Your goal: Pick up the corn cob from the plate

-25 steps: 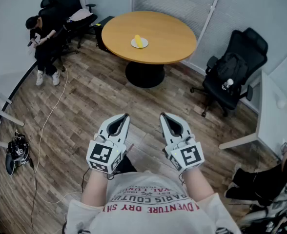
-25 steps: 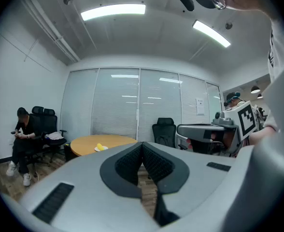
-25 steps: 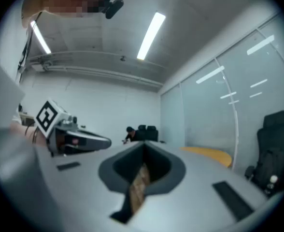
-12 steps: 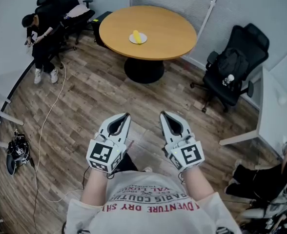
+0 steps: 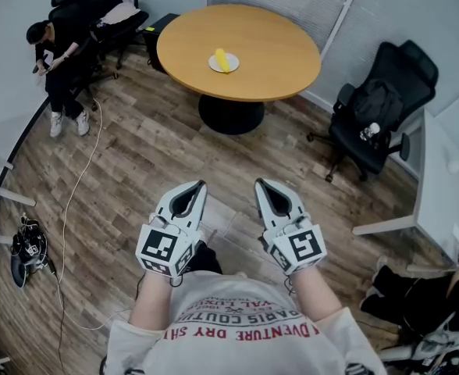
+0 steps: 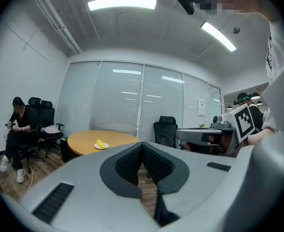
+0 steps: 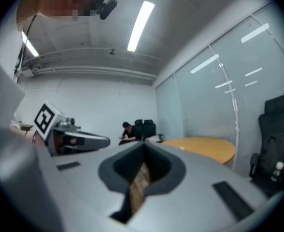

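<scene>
Round wooden table [image 5: 276,53] at the far side of the room, and there's the corn cob [image 5: 222,59], yellow, lying on a small white plate [image 5: 213,66] near the table's middle. From the left gripper view the corn cob [image 6: 100,143] shows small on its plate [image 6: 102,147], well apart from the jaws.

A wide stretch of wood plank floor [image 5: 144,155] lies between the person and the table. The table's black pedestal base [image 5: 231,116] sits under it. To the right, a black office chair [image 5: 386,73] with a dark bag on its seat. Beyond that, a white desk [image 5: 442,186]. Far left, a seated person [image 5: 54,61] in dark clothes on a row of black chairs, and a thin cable [image 5: 75,198] trailing across the floor.

Now the hands: both forearms reach out from the bottom of the head view, side by side, held roughly level and pointing toward the table. The left hand-held gripper [image 5: 199,186] is clenched, its ribbed pads meeting at the tip with nothing between them; same story up close [image 6: 142,144]. The right hand-held gripper [image 5: 260,184] is clenched too, empty, tips together [image 7: 144,144]. Each carries a cube with black-and-white square markers.

Writing: the wearer's white T-shirt [image 5: 237,326] has red and black print, upside down from here; "DRY" and "PARIS" can be made out, the rest is cut off.
</scene>
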Available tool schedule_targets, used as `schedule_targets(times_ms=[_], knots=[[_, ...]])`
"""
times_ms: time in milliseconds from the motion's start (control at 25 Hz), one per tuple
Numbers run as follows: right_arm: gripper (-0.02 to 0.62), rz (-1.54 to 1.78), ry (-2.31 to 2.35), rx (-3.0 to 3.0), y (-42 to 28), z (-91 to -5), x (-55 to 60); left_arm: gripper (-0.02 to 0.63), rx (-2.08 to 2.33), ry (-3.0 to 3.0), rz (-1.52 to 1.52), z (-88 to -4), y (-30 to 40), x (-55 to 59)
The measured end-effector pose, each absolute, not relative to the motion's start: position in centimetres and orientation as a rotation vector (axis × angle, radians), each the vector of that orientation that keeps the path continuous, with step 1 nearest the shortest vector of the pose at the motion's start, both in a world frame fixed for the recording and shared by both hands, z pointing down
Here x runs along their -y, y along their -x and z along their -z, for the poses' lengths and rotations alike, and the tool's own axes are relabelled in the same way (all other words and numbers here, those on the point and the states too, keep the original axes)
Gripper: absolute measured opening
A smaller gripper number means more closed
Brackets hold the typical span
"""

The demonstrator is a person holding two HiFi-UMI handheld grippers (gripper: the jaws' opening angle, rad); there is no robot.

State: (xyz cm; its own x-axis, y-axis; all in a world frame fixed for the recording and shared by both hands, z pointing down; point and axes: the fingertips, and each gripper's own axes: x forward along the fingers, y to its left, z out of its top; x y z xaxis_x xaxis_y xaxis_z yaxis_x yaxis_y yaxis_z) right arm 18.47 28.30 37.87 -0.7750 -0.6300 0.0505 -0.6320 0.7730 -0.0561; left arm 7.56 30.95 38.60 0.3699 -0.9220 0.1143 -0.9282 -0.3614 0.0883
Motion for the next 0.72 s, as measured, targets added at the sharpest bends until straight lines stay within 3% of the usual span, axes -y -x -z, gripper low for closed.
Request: schedule_targets(times_ms=[720], knots=[[0.023, -0.186, -1.162, 2.809, -4.9, -38.8, -8.4, 0.035, 1.675, -2.478, -0.032, -37.9, 7.9, -12.9]])
